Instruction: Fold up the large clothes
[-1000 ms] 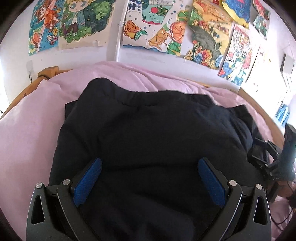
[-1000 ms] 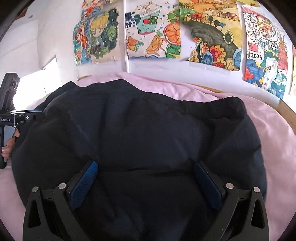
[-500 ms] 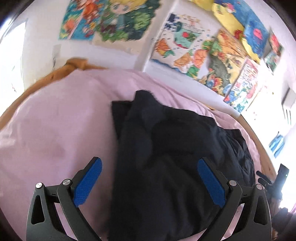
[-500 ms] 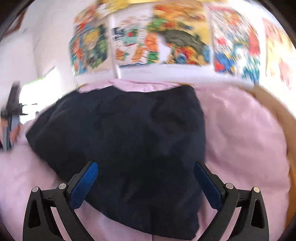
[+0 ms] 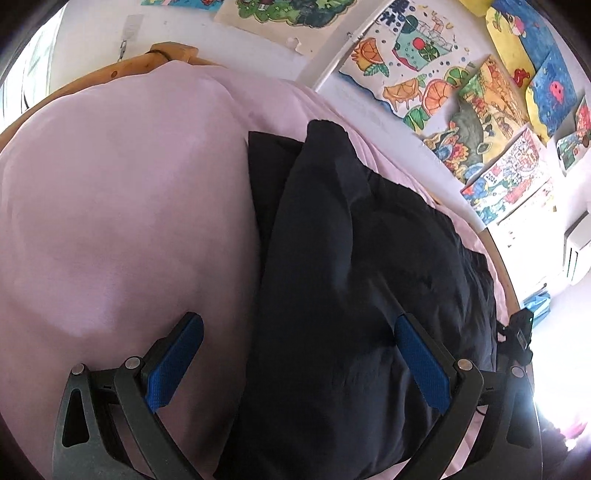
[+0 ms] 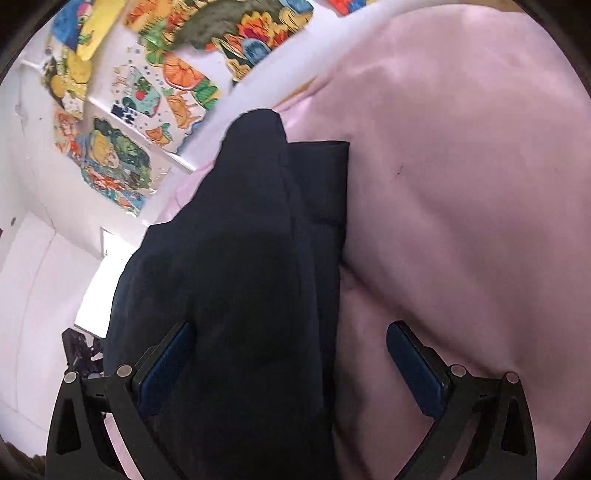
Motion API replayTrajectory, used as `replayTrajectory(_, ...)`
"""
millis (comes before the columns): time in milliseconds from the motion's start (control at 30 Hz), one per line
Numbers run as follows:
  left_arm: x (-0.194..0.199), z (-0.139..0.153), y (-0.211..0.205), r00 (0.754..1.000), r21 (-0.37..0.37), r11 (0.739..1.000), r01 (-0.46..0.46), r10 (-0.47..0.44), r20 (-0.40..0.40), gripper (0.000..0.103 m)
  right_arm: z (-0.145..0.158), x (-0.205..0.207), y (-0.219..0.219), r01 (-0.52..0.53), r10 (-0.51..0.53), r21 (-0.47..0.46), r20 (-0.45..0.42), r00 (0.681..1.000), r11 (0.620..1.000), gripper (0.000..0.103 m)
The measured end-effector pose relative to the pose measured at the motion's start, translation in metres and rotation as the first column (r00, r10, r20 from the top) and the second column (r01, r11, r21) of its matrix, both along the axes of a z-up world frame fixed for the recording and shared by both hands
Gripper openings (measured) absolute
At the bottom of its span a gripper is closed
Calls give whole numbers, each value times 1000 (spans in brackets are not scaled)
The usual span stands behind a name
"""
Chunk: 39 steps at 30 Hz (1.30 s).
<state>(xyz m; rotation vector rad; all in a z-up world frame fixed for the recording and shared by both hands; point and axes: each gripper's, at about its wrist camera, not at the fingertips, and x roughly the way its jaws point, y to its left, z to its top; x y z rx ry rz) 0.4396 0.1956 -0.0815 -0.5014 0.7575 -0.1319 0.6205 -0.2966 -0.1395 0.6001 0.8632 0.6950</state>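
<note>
The dark navy garment (image 5: 354,280) lies bunched in a long heap on the pink bedsheet (image 5: 122,206), one corner peaking toward the wall of children's drawings (image 5: 476,96). Your left gripper (image 5: 299,362) straddles its left edge, jaws spread wide, holding nothing. Your right gripper (image 6: 288,369) straddles its right edge, jaws likewise wide and empty.

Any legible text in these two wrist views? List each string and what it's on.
"2024": on the red-and-blue poster at the right of the wall, left wrist view; the first three digits are clear, the last less so.
Blue characters at the top of the fruit-and-drink drawing: too cropped and small to read.
The same drawing in the right wrist view has dark blue characters: blurred, unreadable.
Dark garment, pink bedding, both hand-held grippers: no text visible.
</note>
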Motion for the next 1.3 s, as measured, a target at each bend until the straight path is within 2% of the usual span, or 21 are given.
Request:
replayTrajectory(300,4,-6,-9,1000,21,1000,12,-11,-10,102,6,-10,10,51,-45,-98,67,997,994,103)
replayTrajectory(433,6,-7,-9,1000,24,1000,13,-13,-14,102,20,-25,23,110,-73,-205,182,981,972,103)
replayTrajectory(533,9,-8,-11,1000,31,999,18,-18,-19,102,29,-38,41,124,-41,-296,270,962,947,103)
replayTrajectory(600,10,-10,-10,1000,31,999,18,-17,-24,102,36,-51,58,165,-15,-390,360,933,906,103)
replayTrajectory(633,11,-11,-9,1000,30,999,18,-17,-26,102,40,-60,69,200,7,-450,417,909,871,103)
replayTrajectory(733,12,-10,-10,999,22,999,37,-36,-27,102,45,-86,105,301,104,-593,551,828,747,103)
replayTrajectory(800,13,-11,-10,999,24,999,38,-37,-29,102,45,-106,131,396,195,-655,641,743,643,103)
replayTrajectory(867,13,-10,-10,999,25,999,40,-40,-28,102,43,-116,144,440,251,-677,671,697,590,103)
replayTrajectory(900,14,-10,-10,999,25,999,41,-41,-28,102,41,-116,144,446,256,-679,674,692,583,103)
replayTrajectory(967,16,-8,-9,998,34,998,52,-51,-31,102,41,-113,139,428,245,-676,664,706,599,103)
replayTrajectory(1033,20,-2,-10,997,69,995,70,-69,-22,102,43,-105,129,377,207,-659,632,747,651,103)
replayTrajectory(1100,24,2,-12,995,115,988,99,-98,-13,102,48,-94,110,300,149,-609,576,804,734,103)
replayTrajectory(1233,37,2,-13,982,173,967,187,-185,-30,102,51,-71,74,200,50,-480,458,888,854,103)
replayTrajectory(1300,45,-1,-13,973,190,954,231,-226,-47,102,43,-54,57,109,37,-394,347,937,913,103)
